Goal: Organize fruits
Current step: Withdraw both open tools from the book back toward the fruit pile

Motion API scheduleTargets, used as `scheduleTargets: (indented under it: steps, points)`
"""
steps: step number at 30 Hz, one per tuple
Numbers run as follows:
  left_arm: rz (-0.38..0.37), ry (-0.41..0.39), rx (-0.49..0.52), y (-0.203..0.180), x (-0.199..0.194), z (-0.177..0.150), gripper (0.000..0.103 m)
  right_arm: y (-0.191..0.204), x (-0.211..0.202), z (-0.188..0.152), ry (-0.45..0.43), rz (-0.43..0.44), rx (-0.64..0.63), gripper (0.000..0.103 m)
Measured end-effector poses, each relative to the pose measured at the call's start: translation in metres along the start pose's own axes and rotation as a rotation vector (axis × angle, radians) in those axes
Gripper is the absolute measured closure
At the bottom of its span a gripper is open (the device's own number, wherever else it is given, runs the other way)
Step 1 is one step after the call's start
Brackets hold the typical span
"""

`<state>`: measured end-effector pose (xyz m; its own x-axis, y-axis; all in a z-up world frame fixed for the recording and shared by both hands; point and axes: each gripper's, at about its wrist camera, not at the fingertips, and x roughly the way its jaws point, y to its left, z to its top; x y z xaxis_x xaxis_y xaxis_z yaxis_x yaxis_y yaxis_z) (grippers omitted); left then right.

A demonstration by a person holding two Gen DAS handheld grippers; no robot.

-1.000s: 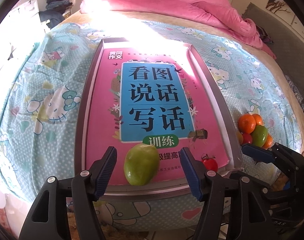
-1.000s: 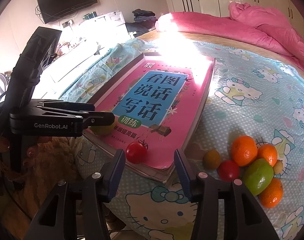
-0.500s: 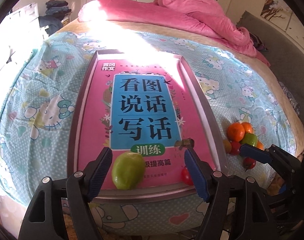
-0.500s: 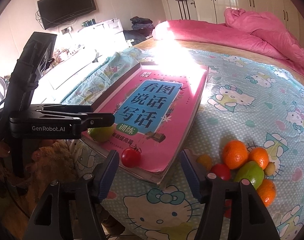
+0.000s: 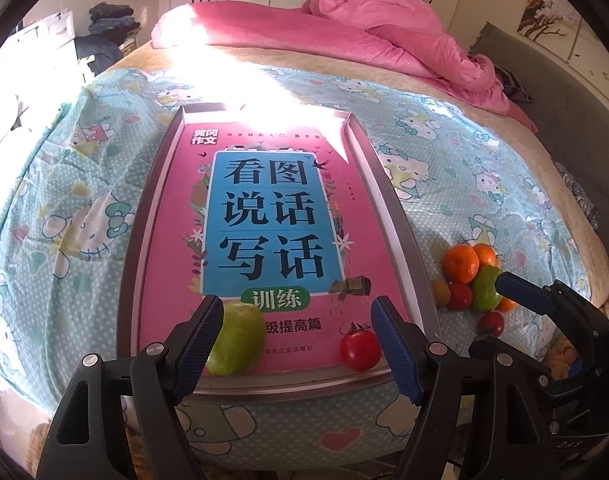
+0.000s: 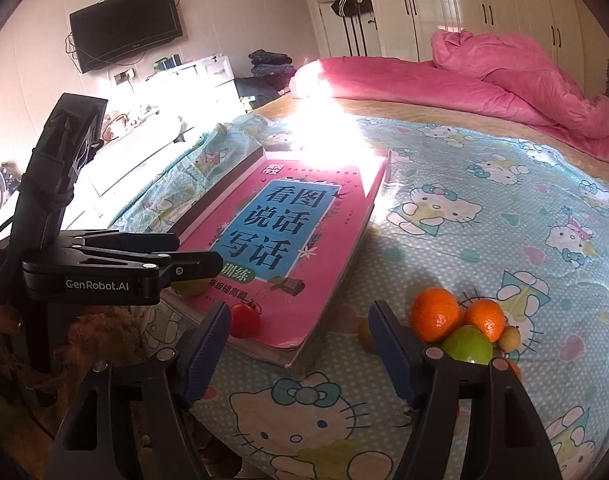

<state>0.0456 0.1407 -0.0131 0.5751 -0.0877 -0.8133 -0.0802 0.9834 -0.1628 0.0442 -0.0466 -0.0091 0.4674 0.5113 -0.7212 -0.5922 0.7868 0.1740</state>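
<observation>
Sunlight floods a bedroom where a bed (image 5: 484, 184) wears a pale blue cartoon-cat sheet, with a crumpled pink quilt (image 5: 376, 36) at its far end. On the sheet lies a shallow grey metal tray (image 5: 384, 196) holding a large pink book with a blue title panel (image 5: 272, 216).

Only the left wrist view shows the tray's whole rim and the whole oblong green fruit (image 5: 236, 338) on the book's near edge; in the right wrist view that green fruit (image 6: 190, 286) is mostly hidden behind the left gripper's body. Only the right wrist view shows a black wall television (image 6: 124, 28).

Beside the green fruit, well apart from it, sits one small red tomato (image 5: 359, 350). To the right of the tray, on the sheet, a loose fruit pile (image 6: 460, 328) is partly covered by the right gripper's fingers. There I count at least two oranges, one green fruit, two red ones and small yellowish ones; the rest is hard to make out.

Left gripper (image 5: 294, 346): its jaws have just been opening and stand wide, touching nothing. Right gripper (image 6: 300, 350): its jaws have just been opening too, wide and empty above the sheet.
</observation>
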Motion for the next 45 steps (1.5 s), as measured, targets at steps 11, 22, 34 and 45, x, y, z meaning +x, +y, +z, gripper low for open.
scheduleTargets:
  steps: [11,22,34,45]
  points:
    - [-0.007,-0.019,0.018,-0.015,-0.007,-0.001,0.025,-0.005,-0.014,-0.002,-0.027,-0.028,0.003,0.028]
    - [-0.029,-0.024,0.056,-0.033,-0.010,-0.006,0.025,-0.022,-0.029,-0.008,-0.038,-0.057,0.031,0.028]
    - [-0.058,-0.023,0.086,-0.051,-0.015,-0.013,0.025,-0.038,-0.043,-0.011,-0.058,-0.085,0.071,0.028]
    - [-0.084,-0.024,0.121,-0.064,-0.017,-0.017,0.025,-0.056,-0.059,-0.018,-0.068,-0.122,0.122,0.027]
